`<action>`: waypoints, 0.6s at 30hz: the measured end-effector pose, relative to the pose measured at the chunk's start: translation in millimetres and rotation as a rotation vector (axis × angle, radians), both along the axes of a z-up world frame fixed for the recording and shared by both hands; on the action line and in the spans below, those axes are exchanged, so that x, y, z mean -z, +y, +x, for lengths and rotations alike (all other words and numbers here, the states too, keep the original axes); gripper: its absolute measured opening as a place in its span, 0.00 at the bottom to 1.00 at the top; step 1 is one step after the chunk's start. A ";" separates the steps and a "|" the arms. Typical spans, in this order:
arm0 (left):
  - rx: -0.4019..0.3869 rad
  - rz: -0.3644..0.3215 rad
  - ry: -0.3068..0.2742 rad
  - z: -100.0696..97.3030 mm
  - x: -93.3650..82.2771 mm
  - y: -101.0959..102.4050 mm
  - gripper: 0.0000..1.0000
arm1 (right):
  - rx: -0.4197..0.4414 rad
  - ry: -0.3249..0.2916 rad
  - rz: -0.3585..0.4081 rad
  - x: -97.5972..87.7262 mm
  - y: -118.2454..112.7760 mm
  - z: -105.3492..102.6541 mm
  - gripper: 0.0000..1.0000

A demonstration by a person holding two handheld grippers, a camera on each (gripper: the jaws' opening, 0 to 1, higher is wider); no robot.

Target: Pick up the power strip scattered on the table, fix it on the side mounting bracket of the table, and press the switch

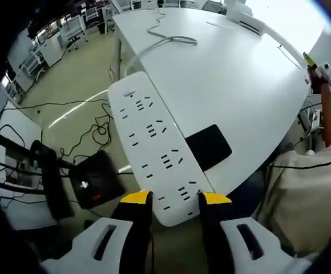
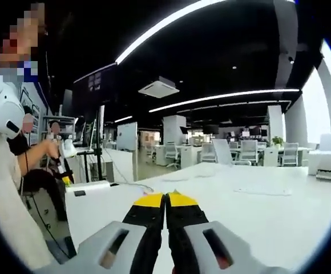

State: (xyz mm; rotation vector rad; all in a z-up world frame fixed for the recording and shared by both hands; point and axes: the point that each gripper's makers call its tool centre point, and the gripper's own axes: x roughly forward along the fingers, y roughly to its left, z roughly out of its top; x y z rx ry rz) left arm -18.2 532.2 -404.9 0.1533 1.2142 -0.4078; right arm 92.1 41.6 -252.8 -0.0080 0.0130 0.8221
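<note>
Inspection found your left gripper (image 1: 175,198) clamped on the long white plastic power strip (image 1: 154,145)'s end, right gripper (image 2: 165,198) closed empty; you needed a level carry toward the bracket.

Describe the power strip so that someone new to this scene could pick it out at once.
Find the big white table. At its near edge the left gripper holds a long white power strip between its yellow-tipped fingers. Unlike the flat black pad beside it on the table, it is white and has rows of dark socket slots.

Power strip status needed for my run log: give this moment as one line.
left gripper: shut on power strip | strip: lifted beside table edge | right gripper: shut, empty
</note>
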 end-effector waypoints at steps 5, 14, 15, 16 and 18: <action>-0.002 -0.008 -0.015 -0.5 -0.1 0.1 0.37 | -0.011 0.018 -0.006 -1.7 5.8 2.4 0.00; -0.004 -0.001 0.003 0.3 0.5 0.3 0.37 | -0.030 0.018 -0.032 -9.1 10.7 4.3 0.00; -0.002 0.001 0.005 0.1 0.5 0.3 0.37 | -0.034 0.023 -0.029 -10.7 11.1 4.5 0.00; -0.002 0.002 0.006 0.1 0.6 0.4 0.37 | -0.039 0.026 -0.024 -12.9 11.6 4.6 0.00; 0.000 0.002 0.007 0.0 0.6 0.6 0.37 | -0.049 0.032 -0.020 -17.8 13.8 5.4 0.00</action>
